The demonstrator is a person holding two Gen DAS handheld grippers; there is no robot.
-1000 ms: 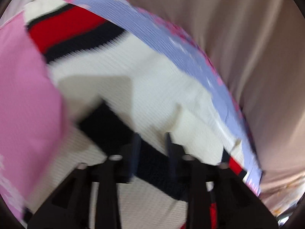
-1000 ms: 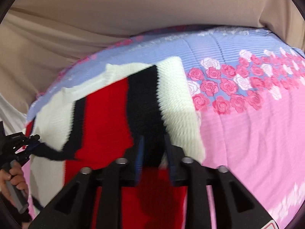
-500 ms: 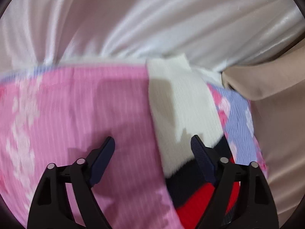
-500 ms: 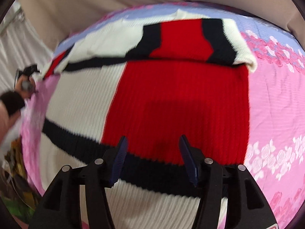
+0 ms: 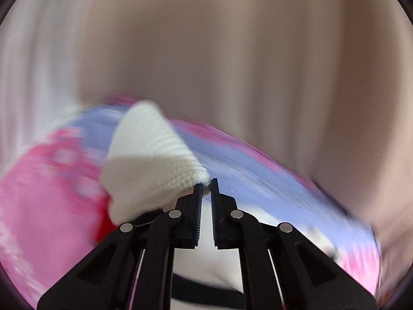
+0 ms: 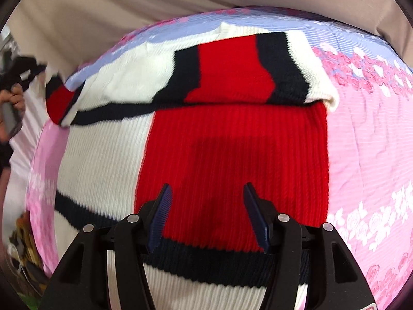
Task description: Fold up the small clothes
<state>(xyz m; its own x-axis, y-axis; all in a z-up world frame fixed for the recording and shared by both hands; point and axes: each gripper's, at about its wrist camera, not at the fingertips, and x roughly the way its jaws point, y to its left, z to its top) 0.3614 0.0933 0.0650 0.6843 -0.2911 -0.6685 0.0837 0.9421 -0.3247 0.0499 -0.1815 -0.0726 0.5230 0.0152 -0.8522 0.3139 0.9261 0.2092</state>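
Note:
A knitted sweater (image 6: 219, 155) in red, white and black blocks lies on a pink and lilac flowered bed cover (image 6: 366, 155). Its far part is folded over towards me. My right gripper (image 6: 206, 211) is open and empty just above the red panel. My left gripper (image 5: 205, 188) is shut on a white knit corner of the sweater (image 5: 149, 160) and lifts it off the cover. In the right wrist view the left gripper (image 6: 23, 72) and the hand holding it show at the far left, with the sweater's sleeve end (image 6: 59, 100) raised beside it.
Beige fabric (image 6: 103, 7) rises behind the bed. White cloth (image 6: 23, 134) hangs at the left edge. Coloured clutter (image 6: 23, 232) lies low on the left, beyond the bed's edge.
My left gripper, open half a second ago, has shut on the white corner and raised it. My right gripper let go of the sweater and has stayed open over the red panel.

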